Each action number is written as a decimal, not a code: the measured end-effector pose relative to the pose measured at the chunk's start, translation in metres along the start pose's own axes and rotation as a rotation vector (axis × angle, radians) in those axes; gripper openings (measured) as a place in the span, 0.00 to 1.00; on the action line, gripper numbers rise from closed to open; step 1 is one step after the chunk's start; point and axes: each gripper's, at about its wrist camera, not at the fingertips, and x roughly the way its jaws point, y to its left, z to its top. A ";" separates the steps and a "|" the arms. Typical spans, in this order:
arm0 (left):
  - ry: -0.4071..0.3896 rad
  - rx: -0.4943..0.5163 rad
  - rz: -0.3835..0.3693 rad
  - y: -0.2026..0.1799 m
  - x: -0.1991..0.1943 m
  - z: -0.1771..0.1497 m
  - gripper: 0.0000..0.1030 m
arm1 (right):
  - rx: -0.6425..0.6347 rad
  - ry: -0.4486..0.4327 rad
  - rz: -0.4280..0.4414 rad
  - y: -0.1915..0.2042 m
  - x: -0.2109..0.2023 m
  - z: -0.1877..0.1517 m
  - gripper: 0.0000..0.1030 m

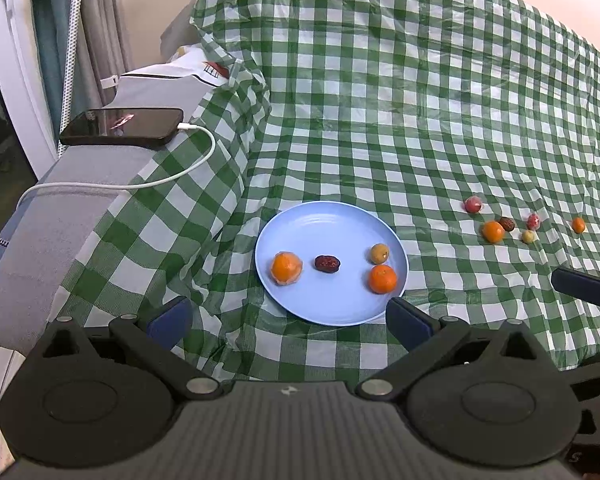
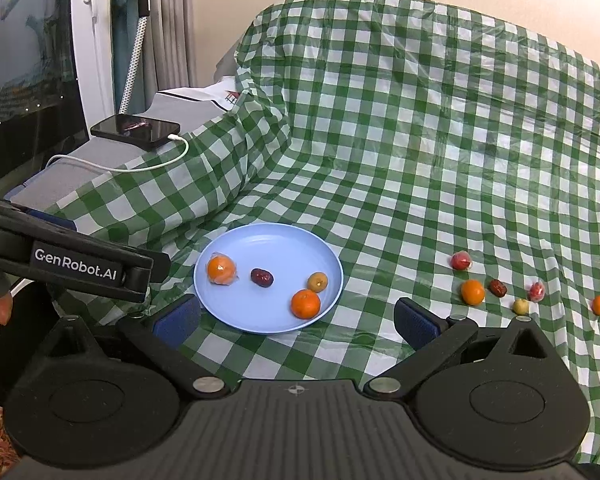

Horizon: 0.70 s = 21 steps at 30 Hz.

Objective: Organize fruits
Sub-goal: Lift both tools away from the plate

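Observation:
A light blue plate [image 1: 324,224] [image 2: 260,240] lies on the green checked cloth. It holds a wrapped orange [image 1: 286,268] [image 2: 221,269], a dark red date [image 1: 327,263] [image 2: 262,277], a small yellow-brown fruit [image 1: 379,253] [image 2: 317,281] and an orange [image 1: 382,279] [image 2: 305,303]. Several loose fruits lie to the right: an orange [image 1: 493,231] [image 2: 472,292], a date [image 1: 507,223] [image 2: 497,287], two wrapped red fruits [image 1: 473,204] [image 2: 460,261], a yellow fruit [image 2: 520,306] and a small orange [image 1: 578,225] [image 2: 599,305]. My left gripper [image 1: 290,318] is open and empty before the plate. My right gripper [image 2: 296,320] is open and empty.
A black phone [image 1: 122,126] [image 2: 136,130] with a white charging cable [image 1: 180,174] rests on a grey cushion at the left. The cloth rises over a backrest behind. The left gripper's body [image 2: 72,264] shows at the left of the right wrist view.

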 end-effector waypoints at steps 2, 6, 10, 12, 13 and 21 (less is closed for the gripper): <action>0.003 0.002 0.000 -0.001 0.001 0.000 1.00 | 0.004 0.004 -0.001 -0.001 0.001 0.000 0.99; 0.010 0.006 0.001 -0.001 0.003 0.000 1.00 | 0.010 0.010 -0.001 -0.002 0.004 0.000 0.99; 0.016 0.009 0.002 -0.002 0.006 0.000 1.00 | 0.018 0.014 -0.002 -0.002 0.006 0.000 0.99; 0.020 0.012 0.003 -0.002 0.007 0.000 1.00 | 0.023 0.018 -0.002 -0.003 0.008 0.000 0.99; 0.021 0.013 0.004 -0.003 0.008 0.001 1.00 | 0.025 0.019 -0.001 -0.004 0.008 0.000 0.99; 0.029 0.023 0.011 -0.004 0.011 0.002 1.00 | 0.034 0.023 0.003 -0.006 0.011 0.000 0.99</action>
